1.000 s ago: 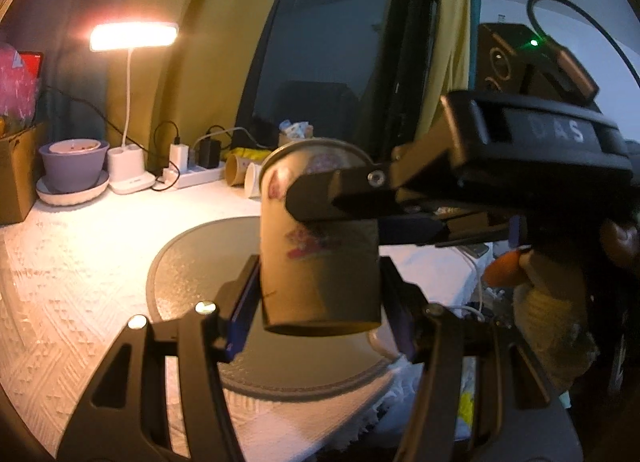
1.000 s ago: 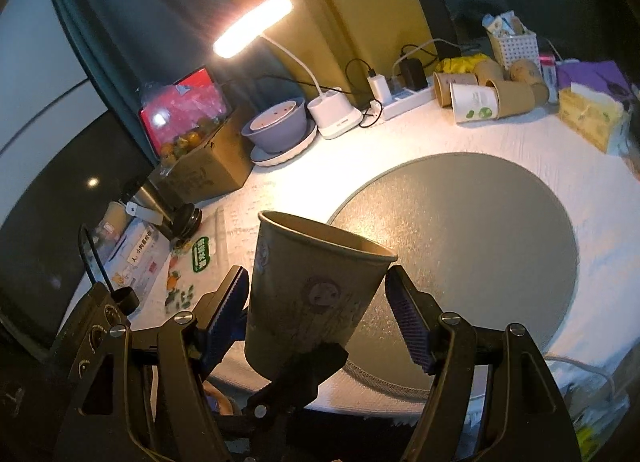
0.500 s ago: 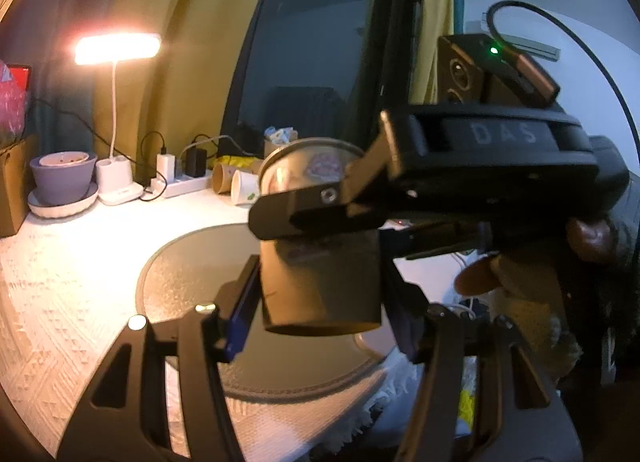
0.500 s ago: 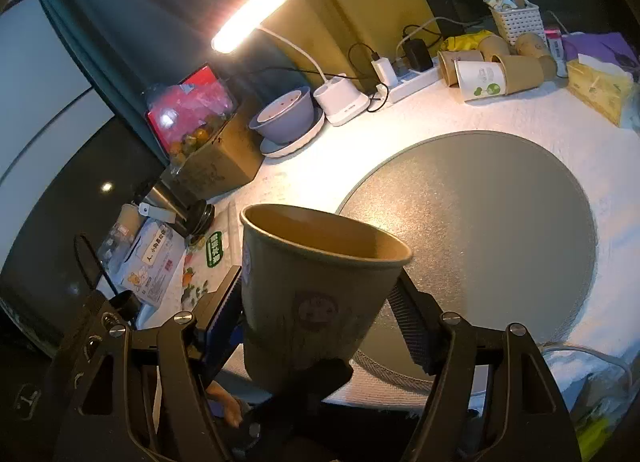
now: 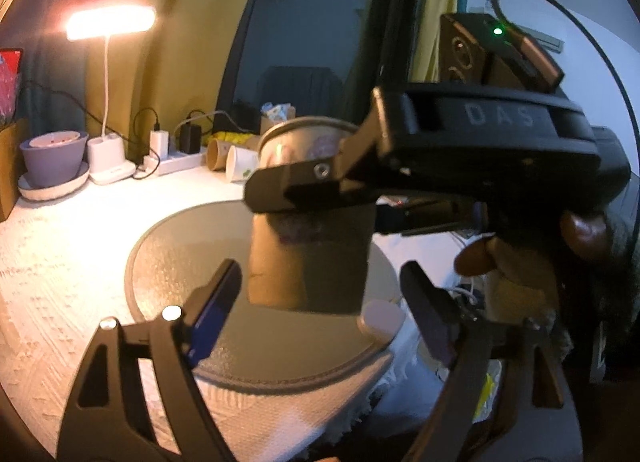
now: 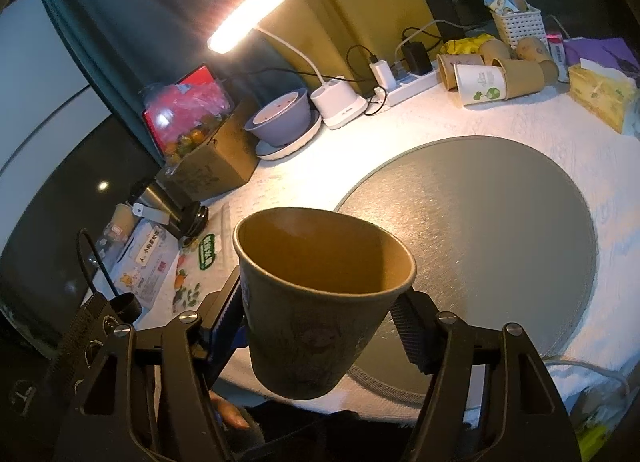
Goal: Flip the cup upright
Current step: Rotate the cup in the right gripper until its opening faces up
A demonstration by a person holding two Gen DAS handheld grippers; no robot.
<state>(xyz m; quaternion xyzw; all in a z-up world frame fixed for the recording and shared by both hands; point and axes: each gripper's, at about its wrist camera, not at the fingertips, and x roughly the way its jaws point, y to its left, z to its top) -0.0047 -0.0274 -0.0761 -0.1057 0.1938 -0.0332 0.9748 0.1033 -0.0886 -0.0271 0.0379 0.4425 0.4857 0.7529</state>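
Right gripper (image 6: 320, 336) clamps the paper cup (image 6: 320, 302) mouth-up above the round mat (image 6: 480, 246); left gripper (image 5: 320, 298) fingers spread apart.

Both grippers are matte black plastic with triangular cut-outs and silver screw heads; the left gripper (image 5: 320, 302) and right gripper (image 6: 320, 322) carry blue-edged ribbed finger pads. In the left wrist view, the right unit's housing is embossed "DAS", with a green indicator light and a black cable above.
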